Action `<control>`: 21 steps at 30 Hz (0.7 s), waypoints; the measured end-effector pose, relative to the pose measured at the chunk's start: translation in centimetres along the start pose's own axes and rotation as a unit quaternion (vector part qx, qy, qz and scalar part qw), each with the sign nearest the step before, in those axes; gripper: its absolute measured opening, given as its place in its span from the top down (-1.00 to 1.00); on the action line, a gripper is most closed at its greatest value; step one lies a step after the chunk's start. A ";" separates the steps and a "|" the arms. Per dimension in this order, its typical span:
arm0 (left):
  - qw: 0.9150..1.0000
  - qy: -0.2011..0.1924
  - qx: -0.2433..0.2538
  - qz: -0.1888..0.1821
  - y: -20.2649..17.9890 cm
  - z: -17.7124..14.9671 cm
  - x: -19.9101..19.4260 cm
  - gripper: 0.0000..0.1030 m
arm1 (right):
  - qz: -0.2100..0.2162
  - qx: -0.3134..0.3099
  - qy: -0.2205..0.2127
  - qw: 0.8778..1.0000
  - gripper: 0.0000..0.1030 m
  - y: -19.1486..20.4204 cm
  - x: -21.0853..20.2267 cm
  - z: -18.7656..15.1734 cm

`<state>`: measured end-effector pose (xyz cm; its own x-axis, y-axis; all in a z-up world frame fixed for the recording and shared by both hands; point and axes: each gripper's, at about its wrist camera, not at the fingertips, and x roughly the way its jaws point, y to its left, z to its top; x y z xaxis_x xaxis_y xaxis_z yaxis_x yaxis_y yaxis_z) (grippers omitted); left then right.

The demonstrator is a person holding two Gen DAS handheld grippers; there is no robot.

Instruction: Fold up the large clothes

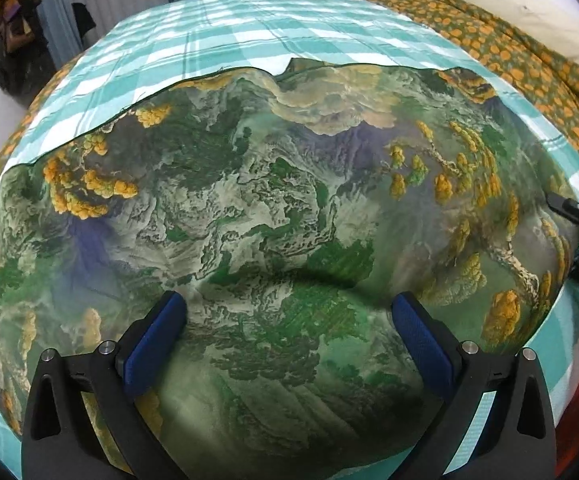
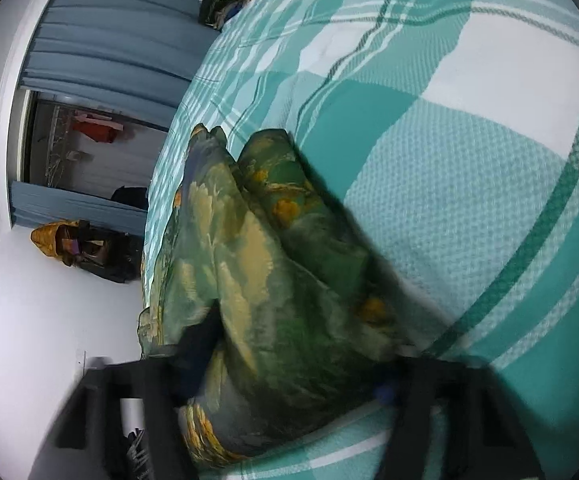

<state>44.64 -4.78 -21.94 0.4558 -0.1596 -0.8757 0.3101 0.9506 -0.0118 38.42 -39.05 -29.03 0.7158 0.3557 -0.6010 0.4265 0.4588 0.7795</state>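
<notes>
Green cloth (image 1: 273, 208), printed with mountains, yellow foliage and pale clouds, lies spread across a bed covered by a teal-and-white checked sheet (image 1: 229, 36); its far edge runs wavy from the left side up toward the middle of the bed. At the far left of the left wrist view a dark heap (image 1: 17, 44) sits against the wall beside grey curtains (image 1: 69, 12). Low in that view the left claw (image 1: 289, 316) hangs over the near part of the cloth with its blue-padded fingers (image 1: 157, 344) spread wide, cloth bulging up between them but not pinched. Further right an orange-dotted green blanket (image 1: 521, 60) runs along the wall. At the right edge the right claw (image 1: 569, 208) reaches in at the cloth's side. In its own blurred view, bunched folds of the cloth sit between its dark fingers, which stand apart on either side; whether they grip the cloth I cannot tell.
</notes>
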 end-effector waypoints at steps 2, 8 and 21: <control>1.000 0.004 0.005 0.005 0.0 0.2 -0.3 -0.99 | -0.009 -0.043 -0.013 0.999 0.30 1.5 -1.0 -0.5; 0.998 0.000 0.032 0.056 0.1 3.2 -5.4 -0.84 | -0.044 -0.253 -0.084 0.963 0.36 10.5 -4.5 -3.3; 0.990 0.014 0.093 -0.103 -5.6 14.4 -14.3 -0.91 | -0.025 -0.563 -0.126 0.816 0.36 23.2 -5.9 -16.3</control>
<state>48.36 -11.68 -2.36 0.3451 -0.3349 -0.8768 0.5442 0.8325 -0.1038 35.05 -17.25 -10.31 0.8650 0.2002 -0.4601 -0.2192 0.9756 0.0125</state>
